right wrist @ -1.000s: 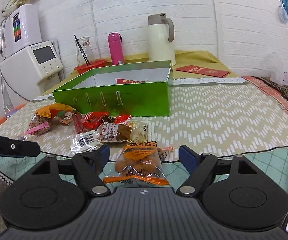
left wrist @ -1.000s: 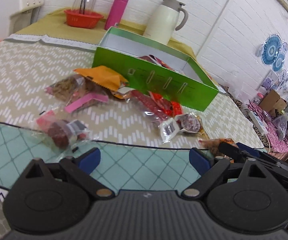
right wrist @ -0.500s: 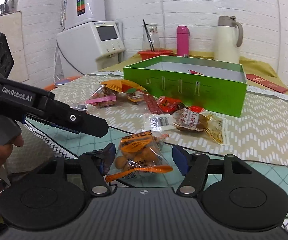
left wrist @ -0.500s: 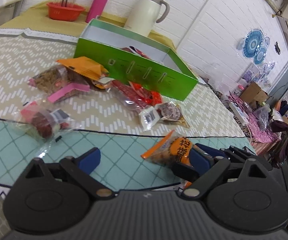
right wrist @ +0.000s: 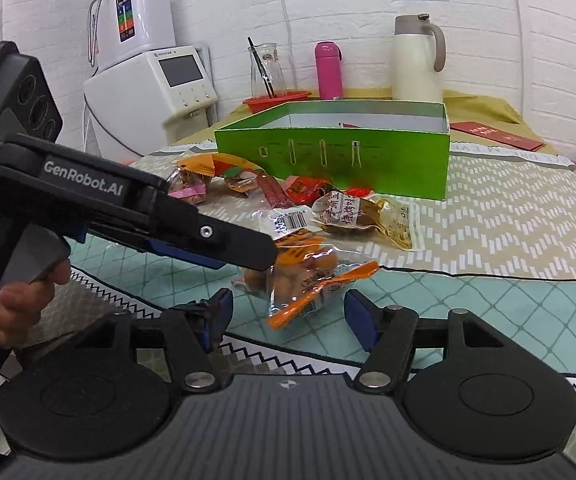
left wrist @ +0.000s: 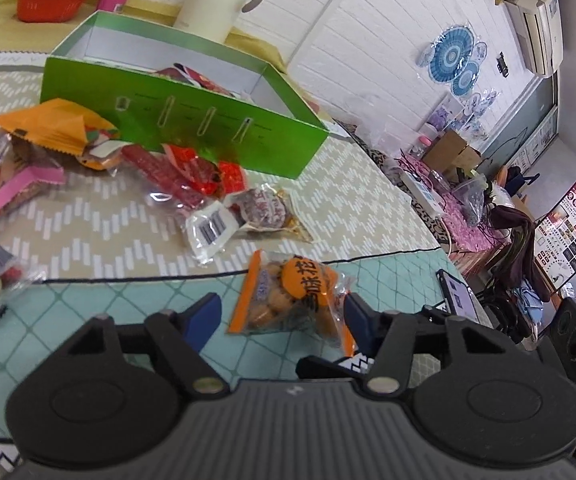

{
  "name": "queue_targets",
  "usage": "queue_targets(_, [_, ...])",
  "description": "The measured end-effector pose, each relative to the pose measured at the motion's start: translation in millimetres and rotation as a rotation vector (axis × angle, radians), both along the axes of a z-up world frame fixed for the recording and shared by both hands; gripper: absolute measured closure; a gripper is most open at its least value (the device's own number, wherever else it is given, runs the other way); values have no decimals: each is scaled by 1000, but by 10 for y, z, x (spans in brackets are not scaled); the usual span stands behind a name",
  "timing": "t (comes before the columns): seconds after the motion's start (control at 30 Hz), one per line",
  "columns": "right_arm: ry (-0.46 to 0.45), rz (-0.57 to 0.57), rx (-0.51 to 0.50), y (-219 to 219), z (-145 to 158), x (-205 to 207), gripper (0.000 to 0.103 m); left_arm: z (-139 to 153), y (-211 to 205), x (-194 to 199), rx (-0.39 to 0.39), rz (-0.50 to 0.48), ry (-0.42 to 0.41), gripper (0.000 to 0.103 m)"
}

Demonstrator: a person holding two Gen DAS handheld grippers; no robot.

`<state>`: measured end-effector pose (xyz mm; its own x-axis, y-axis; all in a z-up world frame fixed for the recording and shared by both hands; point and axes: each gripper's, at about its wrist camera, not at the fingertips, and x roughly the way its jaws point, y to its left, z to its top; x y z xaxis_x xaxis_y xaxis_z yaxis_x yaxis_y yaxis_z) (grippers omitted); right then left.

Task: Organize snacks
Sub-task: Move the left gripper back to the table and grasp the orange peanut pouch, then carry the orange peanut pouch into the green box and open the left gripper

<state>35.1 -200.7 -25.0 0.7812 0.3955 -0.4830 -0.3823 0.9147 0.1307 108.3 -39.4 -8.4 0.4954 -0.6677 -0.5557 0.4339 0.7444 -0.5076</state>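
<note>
Loose snack packets are crowding the tabletop before the green box. An orange-sealed peanut bag, clear and lumpy, is lying near the front edge between the left gripper's closing fingers, not yet pinched. The right gripper's fingers are gaping wide, empty.

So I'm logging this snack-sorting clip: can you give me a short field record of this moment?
surface: table with chevron cloth
container: green box, open top, a red packet inside
target: orange peanut packet, lying on the teal mat
left claw: jaws closing, packet between them, blue pads not yet pressing it
right claw: open, facing the same packet
loose snacks: several packets in front of the box
background: cream jug, pink bottle
</note>
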Motion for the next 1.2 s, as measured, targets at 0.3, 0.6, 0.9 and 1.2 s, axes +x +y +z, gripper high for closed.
queue_targets(0.3, [-10, -24, 18, -10, 29, -9, 6, -79, -74, 144, -36, -50, 51, 52])
queue_targets(0.6, [-14, -45, 23, -38, 26, 31, 27, -72, -84, 178, -45, -53, 58, 50])
queue_targets(0.9, [-3, -64, 76, -71, -31, 110, 52, -52, -147, 130, 18, -17, 1, 63])
queue_targets(1.2, [-97, -24, 11, 69, 237, 56, 63, 261, -42, 44, -4, 26, -98, 64])
